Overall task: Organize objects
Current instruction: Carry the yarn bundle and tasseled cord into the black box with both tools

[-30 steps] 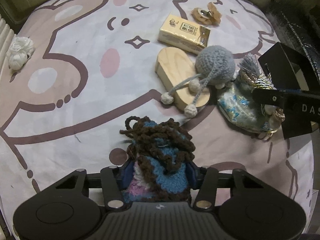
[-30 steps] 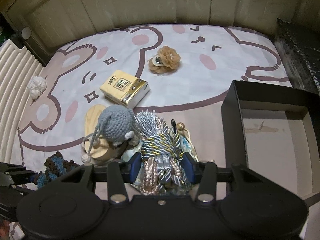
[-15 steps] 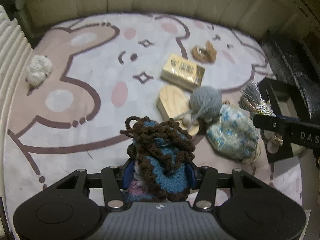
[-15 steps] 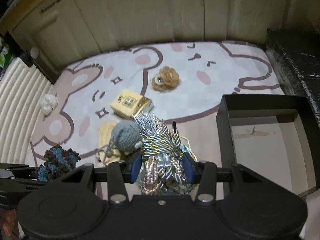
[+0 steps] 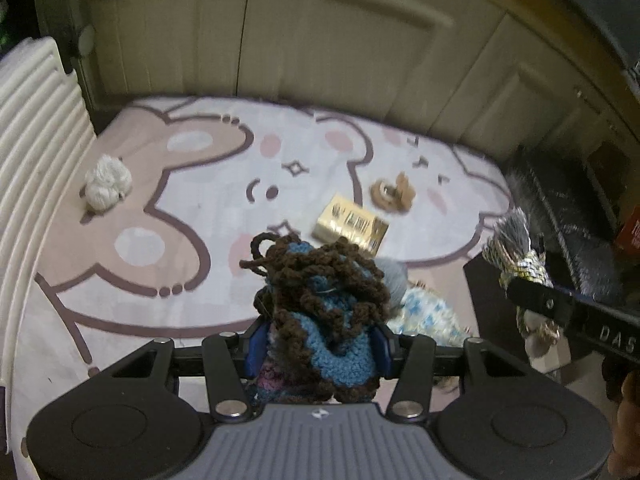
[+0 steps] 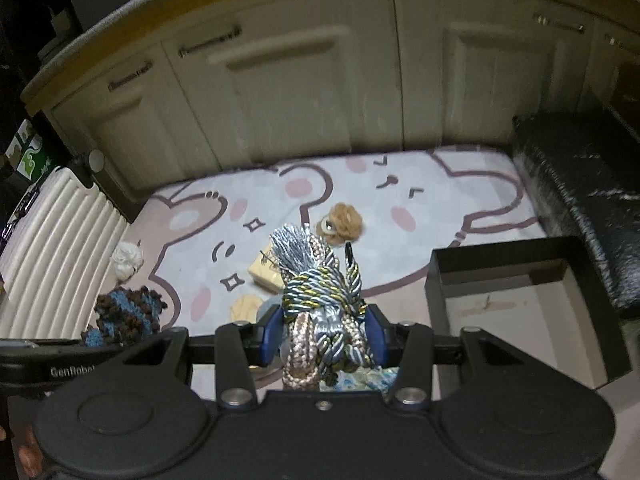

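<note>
Two grippers each carry a soft thing above the cartoon floor mat [image 5: 192, 240]. The left gripper [image 5: 318, 344] has its jaws clamped on a brown and blue crochet piece [image 5: 324, 300], and the right gripper [image 6: 324, 336] has its jaws clamped on a bundle of braided cords [image 6: 320, 292] with a grey tassel on top. The open black box [image 6: 512, 308] lies to the right of the right jaws, well apart from the left ones.

What may go wrong: both things are loose and floppy, so a loop of yarn or a hanging cord can catch on the box wall when it goes in, or the piece can slide out if the grip is only on the outer strands. I cannot tell well how deep the cords sit, because the lower part is hidden behind the jaws.

Compared with a second ago, both grippers are higher and point less steeply down, so the cabinet doors [image 6: 320, 100] now fill the top of both views. The yellow packet [image 5: 350, 226], the grey ball [image 5: 394, 280] and the brown flower [image 6: 342, 222] stay on the mat beyond the jaws.
</note>
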Tool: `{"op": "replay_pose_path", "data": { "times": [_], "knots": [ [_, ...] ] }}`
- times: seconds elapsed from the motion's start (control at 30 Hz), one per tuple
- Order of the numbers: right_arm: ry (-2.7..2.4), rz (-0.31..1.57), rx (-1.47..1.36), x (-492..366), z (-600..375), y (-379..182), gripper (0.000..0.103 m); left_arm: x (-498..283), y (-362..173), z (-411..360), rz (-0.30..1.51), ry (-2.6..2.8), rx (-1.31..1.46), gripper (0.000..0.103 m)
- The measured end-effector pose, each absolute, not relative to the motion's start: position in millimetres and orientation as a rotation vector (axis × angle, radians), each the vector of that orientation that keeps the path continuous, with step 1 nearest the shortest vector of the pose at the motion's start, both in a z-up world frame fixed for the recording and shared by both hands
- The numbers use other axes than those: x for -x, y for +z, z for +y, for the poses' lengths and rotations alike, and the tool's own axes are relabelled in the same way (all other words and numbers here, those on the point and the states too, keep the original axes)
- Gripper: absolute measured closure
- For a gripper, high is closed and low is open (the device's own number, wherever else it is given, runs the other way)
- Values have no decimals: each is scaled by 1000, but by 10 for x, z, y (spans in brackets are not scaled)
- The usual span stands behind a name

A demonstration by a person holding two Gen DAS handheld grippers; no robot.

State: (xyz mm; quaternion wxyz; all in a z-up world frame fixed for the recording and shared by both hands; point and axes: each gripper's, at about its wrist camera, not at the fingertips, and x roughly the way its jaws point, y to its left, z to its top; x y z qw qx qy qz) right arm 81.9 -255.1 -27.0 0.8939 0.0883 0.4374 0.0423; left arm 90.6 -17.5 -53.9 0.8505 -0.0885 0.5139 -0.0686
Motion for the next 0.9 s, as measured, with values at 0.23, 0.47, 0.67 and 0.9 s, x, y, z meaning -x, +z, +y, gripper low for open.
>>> {"op": "replay_pose_path", "data": {
  "times": [0.23,0.47,0.67,0.9],
  "knots": [
    [57,848,-150,-707,-2544,-54,58,-841,-324,-242,998,-125,142,51],
    [31,799,-103,-602,-2552,125,58,-808,-158,-298,933,-112,104,51],
    [5,759,-87,-507,-2619,236,58,-780,-69,-434,898,-131,85,51],
    [-39,742,-69,-443,-2823,231,58,-793,-26,-746,880,-183,56,51]
  ]
}}
